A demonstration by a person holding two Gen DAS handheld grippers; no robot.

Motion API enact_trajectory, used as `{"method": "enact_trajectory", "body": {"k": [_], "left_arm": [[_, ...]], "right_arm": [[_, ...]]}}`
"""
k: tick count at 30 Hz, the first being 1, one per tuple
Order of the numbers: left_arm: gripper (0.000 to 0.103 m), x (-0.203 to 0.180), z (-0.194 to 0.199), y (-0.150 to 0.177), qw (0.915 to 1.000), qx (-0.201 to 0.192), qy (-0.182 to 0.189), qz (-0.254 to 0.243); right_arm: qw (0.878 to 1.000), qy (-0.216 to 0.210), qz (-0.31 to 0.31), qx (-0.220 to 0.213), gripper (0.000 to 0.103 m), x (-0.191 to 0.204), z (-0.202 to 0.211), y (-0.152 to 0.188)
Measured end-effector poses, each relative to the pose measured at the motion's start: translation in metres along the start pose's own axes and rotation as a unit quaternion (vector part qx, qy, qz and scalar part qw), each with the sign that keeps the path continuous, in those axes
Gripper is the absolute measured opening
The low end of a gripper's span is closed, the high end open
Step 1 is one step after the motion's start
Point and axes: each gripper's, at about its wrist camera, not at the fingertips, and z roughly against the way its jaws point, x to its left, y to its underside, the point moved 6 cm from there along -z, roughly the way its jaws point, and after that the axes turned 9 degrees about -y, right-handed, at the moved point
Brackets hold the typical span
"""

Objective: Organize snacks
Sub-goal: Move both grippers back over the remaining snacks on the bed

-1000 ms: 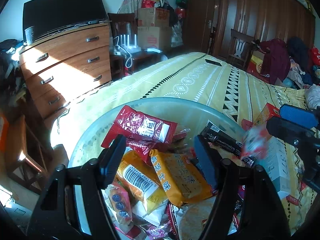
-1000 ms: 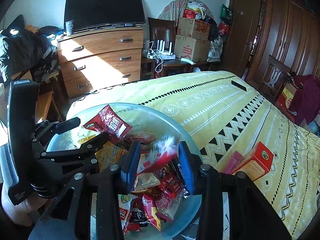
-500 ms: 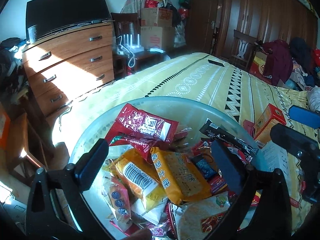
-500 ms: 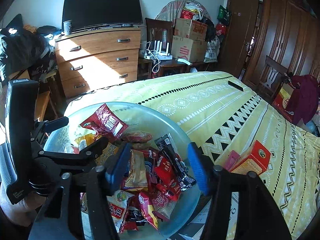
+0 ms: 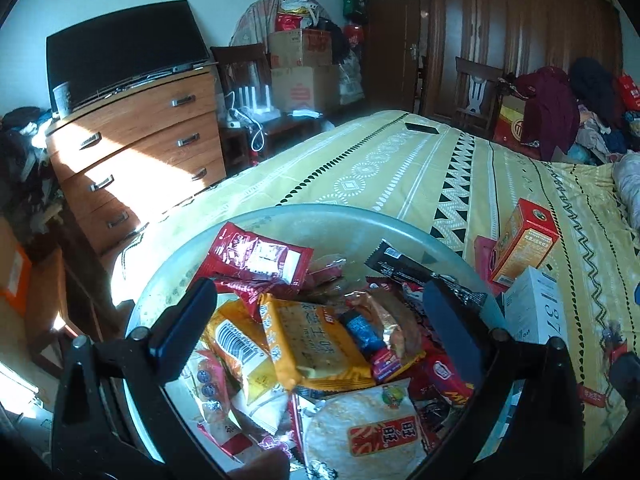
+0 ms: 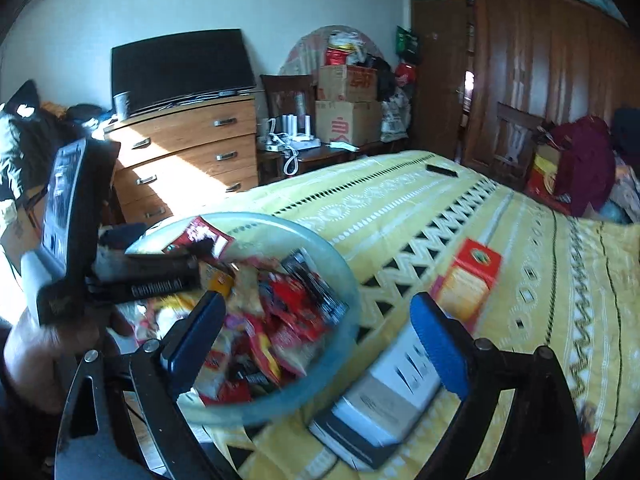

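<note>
The left tool hangs over the near part of a clear bowl, its two dark fingers spread wide with nothing between them but the snacks lying below. In the right wrist view the same left tool shows at the left, gripped by a bare hand. The right tool sits further right, its blue-padded fingers also wide apart and empty, one over the bowl's right side and the other over a white box lying on the bed; this view is smeared by motion.

The bowl is heaped with snack packets: a red packet leans up at the far left, an orange packet lies across the middle, a yellow packet with a barcode is just left of it, a black bar wrapper rests on the far right rim, and a round rice cracker pack lies nearest.

The bowl rests on the near left corner of a bed with a yellow patterned cover. An orange carton stands just right of the bowl, beside the white box. Beyond the bed are a wooden dresser with a black screen on top, stacked cardboard boxes, and a dark wood wardrobe.
</note>
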Motion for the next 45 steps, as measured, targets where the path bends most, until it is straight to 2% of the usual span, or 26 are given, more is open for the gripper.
{"method": "enact_trajectory", "body": {"k": [5,7,11,15,17,21,26,36,45], "left_arm": [[0.103,-0.051,0.025,0.004,0.9988,-0.018,0.030,-0.035],[0.103,-0.076,0.038,0.006,0.9977,-0.027,0.039,-0.049],[0.103,-0.135,0.069,0.014,0.9912,-0.035,0.088,-0.092],[0.103,-0.188,0.102,0.028,0.9840,-0.010,0.129,-0.122],[0.103,-0.206,0.122,0.033,0.9809,-0.019,0.135,-0.138],[0.103,-0.232,0.155,0.039,0.9746,-0.035,0.157,-0.156],[0.103,-0.251,0.185,0.041,0.9671,-0.063,0.173,-0.176],[0.103,-0.274,0.209,0.039,0.9631,-0.079,0.180,-0.184],[0.103,-0.287,0.212,0.045,0.9608,-0.079,0.179,-0.196]], "right_arm": [[0.996,0.040,-0.076,0.018,0.095,-0.063,0.046,0.075],[0.992,0.053,-0.111,0.036,0.095,-0.088,0.062,0.107],[0.979,0.091,-0.173,0.063,0.095,-0.134,0.103,0.171],[0.967,0.120,-0.213,0.065,0.095,-0.162,0.145,0.211],[0.963,0.130,-0.228,0.066,0.095,-0.169,0.164,0.228],[0.957,0.140,-0.246,0.068,0.095,-0.176,0.192,0.248],[0.955,0.148,-0.249,0.062,0.095,-0.178,0.213,0.261],[0.949,0.151,-0.271,0.053,0.095,-0.191,0.229,0.281],[0.947,0.152,-0.280,0.050,0.095,-0.197,0.233,0.287]]}}
